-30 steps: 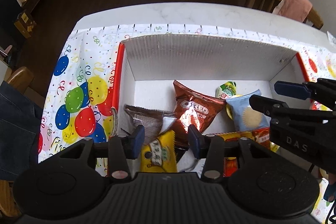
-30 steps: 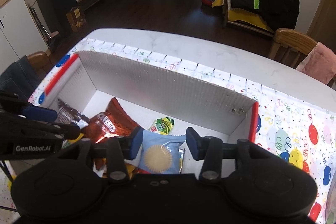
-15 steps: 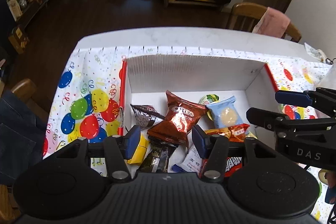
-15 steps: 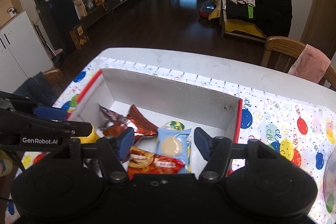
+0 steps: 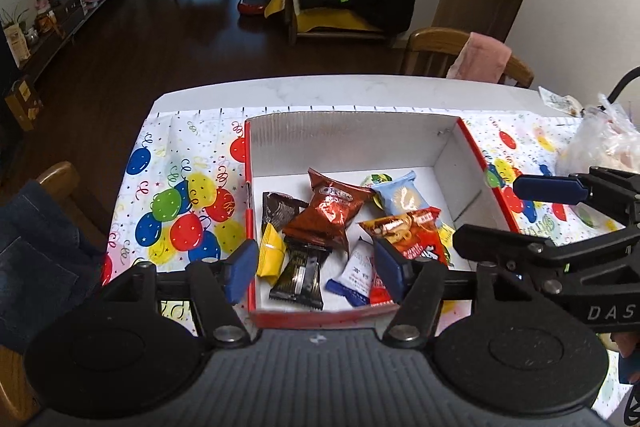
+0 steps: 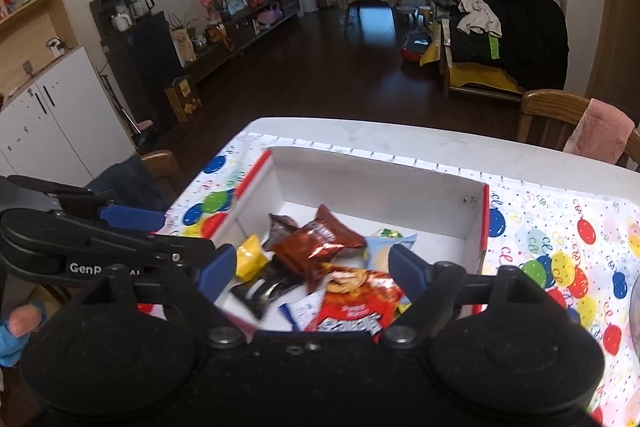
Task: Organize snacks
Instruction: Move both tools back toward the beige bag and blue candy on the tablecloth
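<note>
A red-rimmed white cardboard box [image 5: 466,137] [image 6: 482,223] on the balloon-print tablecloth holds several snack packs: a brown Oreo bag [image 5: 328,213] [image 6: 316,241], a light blue biscuit pack [image 5: 402,194], a red-orange bag [image 5: 408,231] [image 6: 356,301], a yellow pack [image 5: 272,255] [image 6: 249,261] and a black pack [image 5: 300,275] [image 6: 266,289]. My left gripper [image 5: 314,269] hovers above the box's near edge, jaws opening, nothing between them. My right gripper [image 6: 310,273] hovers over the box's near side, jaws opening wide and empty. Each gripper shows in the other's view.
The white table's far edge [image 5: 320,85] lies beyond the box. A wooden chair with pink cloth [image 5: 476,57] stands behind it. A clear plastic bag [image 5: 600,143] sits at the right on the cloth. A chair with dark denim [image 5: 36,251] is at the left.
Both grippers have pulled up and back from inside the box, so the whole box now shows. Both pairs of jaws have widened, and the snacks stay in the box.
</note>
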